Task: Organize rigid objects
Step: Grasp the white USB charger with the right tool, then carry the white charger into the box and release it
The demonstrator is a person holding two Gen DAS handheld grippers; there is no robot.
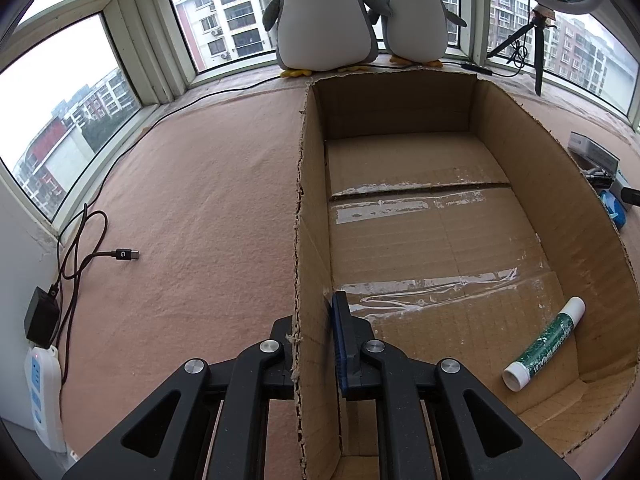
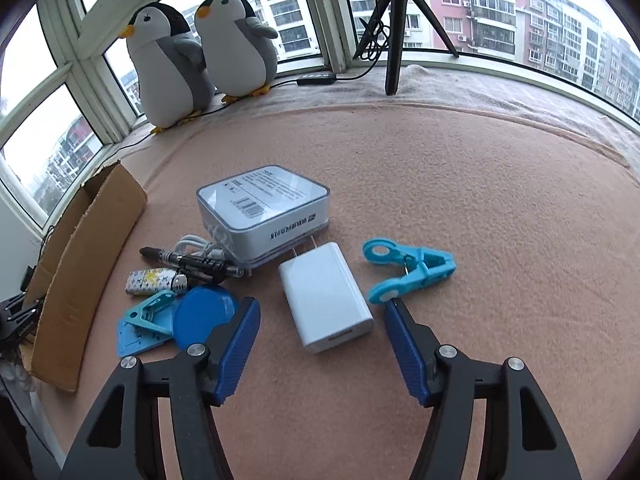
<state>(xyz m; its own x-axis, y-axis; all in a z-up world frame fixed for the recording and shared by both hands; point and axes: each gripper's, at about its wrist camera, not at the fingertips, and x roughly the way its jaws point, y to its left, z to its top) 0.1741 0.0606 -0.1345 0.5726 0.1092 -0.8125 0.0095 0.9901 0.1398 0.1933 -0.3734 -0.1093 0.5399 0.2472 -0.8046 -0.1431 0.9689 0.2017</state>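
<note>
An open cardboard box [image 1: 314, 200] stands on the pink cloth, with a green and white glue stick [image 1: 544, 344] lying in its near right corner. My left gripper [image 1: 312, 324] is shut on the box's left wall, one finger outside and one inside. In the right wrist view my right gripper [image 2: 320, 306] is open, with a white plug charger [image 2: 324, 300] between its blue pads [image 2: 240, 344]; neither pad touches it. A light blue clip [image 2: 408, 272] lies just right of the charger. A white packaged case [image 2: 266, 212] sits behind it.
Left of the charger lie a black pen [image 2: 192, 262], a patterned lighter [image 2: 152, 282], a blue disc [image 2: 204, 316] and another light blue clip [image 2: 144, 324], beside the box's outer wall [image 2: 92, 248]. Two plush penguins [image 2: 200, 56] and a tripod [image 2: 394, 20] stand by the window. A cable [image 1: 124, 255] and a power strip [image 1: 44, 392] lie at the left.
</note>
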